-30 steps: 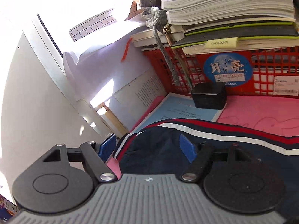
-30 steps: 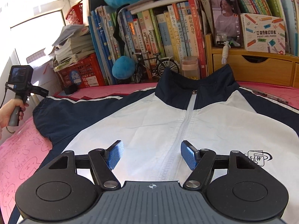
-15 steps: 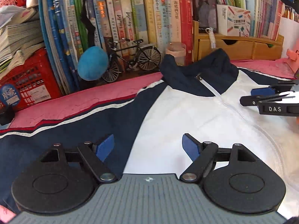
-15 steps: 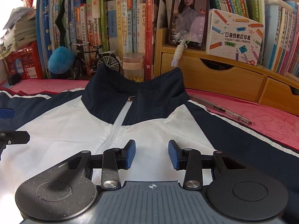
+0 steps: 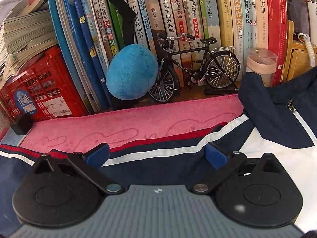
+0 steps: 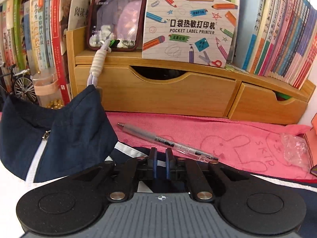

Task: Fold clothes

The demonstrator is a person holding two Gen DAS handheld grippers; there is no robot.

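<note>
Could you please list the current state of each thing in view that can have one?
Left gripper: open, over the jacket's sleeve.
Right gripper: nearly shut at the jacket's shoulder edge; grip on cloth unclear.
Jacket: spread flat, unfolded, zipped, collar up.
Pen: lying on the pink towel, beside the jacket.
Phone: screen on, propped upright.
Left drawer: closed.
Right drawer: closed.

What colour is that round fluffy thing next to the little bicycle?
The plush ball is bright blue, resting against the model bicycle; the left wrist view shows it best.
</note>
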